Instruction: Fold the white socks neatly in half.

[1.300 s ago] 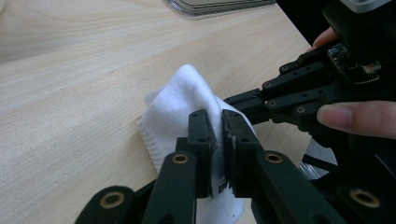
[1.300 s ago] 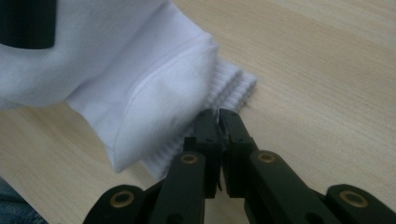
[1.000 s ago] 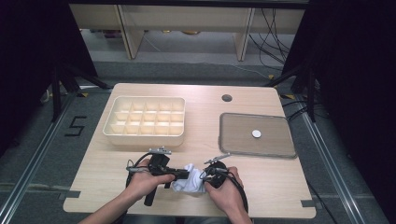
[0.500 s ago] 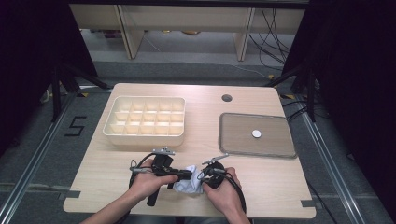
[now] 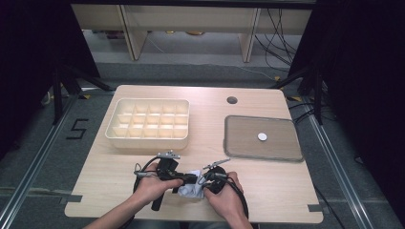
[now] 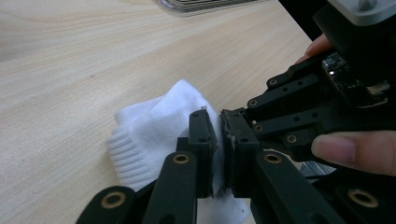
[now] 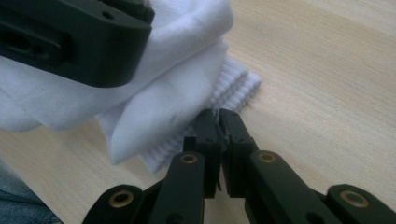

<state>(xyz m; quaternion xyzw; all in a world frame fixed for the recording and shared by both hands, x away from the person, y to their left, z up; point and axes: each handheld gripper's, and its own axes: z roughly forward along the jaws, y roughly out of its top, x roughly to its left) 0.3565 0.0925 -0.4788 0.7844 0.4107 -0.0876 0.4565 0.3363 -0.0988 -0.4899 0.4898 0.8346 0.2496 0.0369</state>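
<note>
Two grips on one white ribbed cotton sock (image 5: pixel 191 190), bunched on the pale wooden surface (image 5: pixel 267 176) well in front of the cream compartment tray (image 5: pixel 148 125). Left gripper (image 6: pixel 219 140): jaws nearly shut, pinching a fold of cloth. Right gripper (image 7: pixel 219 133): jaws narrow too, clamped on the ribbed cuff edge. Opposed holds look meant for stretching or folding it. Sock lies close to the near edge, little slack there. Bare wood between it and the tray, also toward the clear flat lid with white knob (image 5: pixel 262 138) to the tray's right.
</note>
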